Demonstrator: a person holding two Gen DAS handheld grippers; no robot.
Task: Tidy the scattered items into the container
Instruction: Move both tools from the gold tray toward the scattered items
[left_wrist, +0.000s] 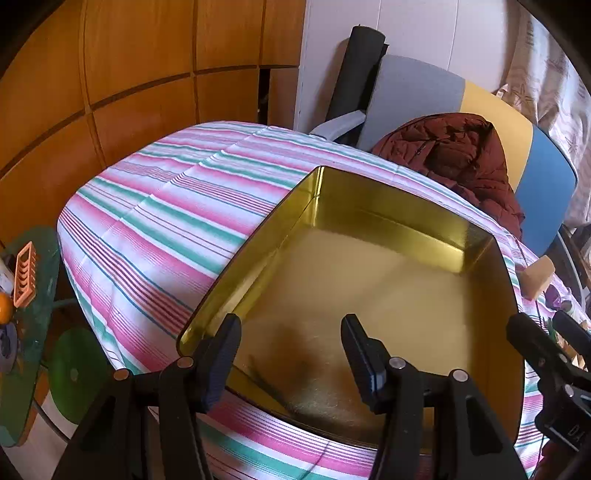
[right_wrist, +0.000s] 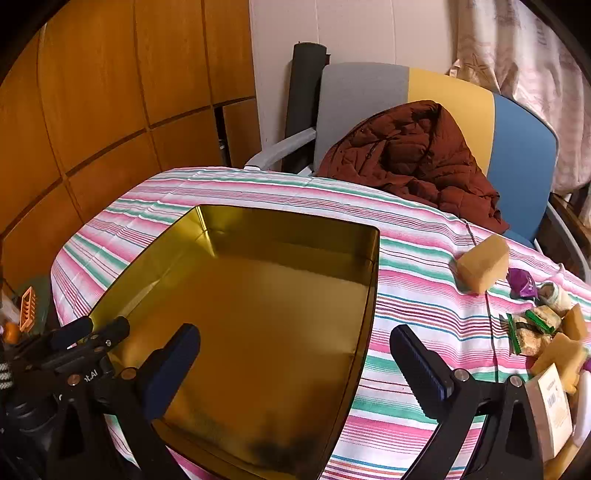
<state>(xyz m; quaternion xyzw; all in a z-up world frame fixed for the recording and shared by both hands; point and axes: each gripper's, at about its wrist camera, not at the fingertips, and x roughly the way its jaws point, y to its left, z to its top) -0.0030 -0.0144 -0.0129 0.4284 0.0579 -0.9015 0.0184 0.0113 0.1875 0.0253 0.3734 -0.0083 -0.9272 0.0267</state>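
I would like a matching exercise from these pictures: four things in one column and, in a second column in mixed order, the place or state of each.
Things
1. gold tin
2. yellow sponge block
3. dark red jacket
4. right gripper

Places or states
A. lies on the chair behind the table
B. stands alone on the striped cloth, right of the tin
C. open, nothing between its fingers
D. lidless and empty

Pairs: 1-D, 2-B, 3-A, 4-C
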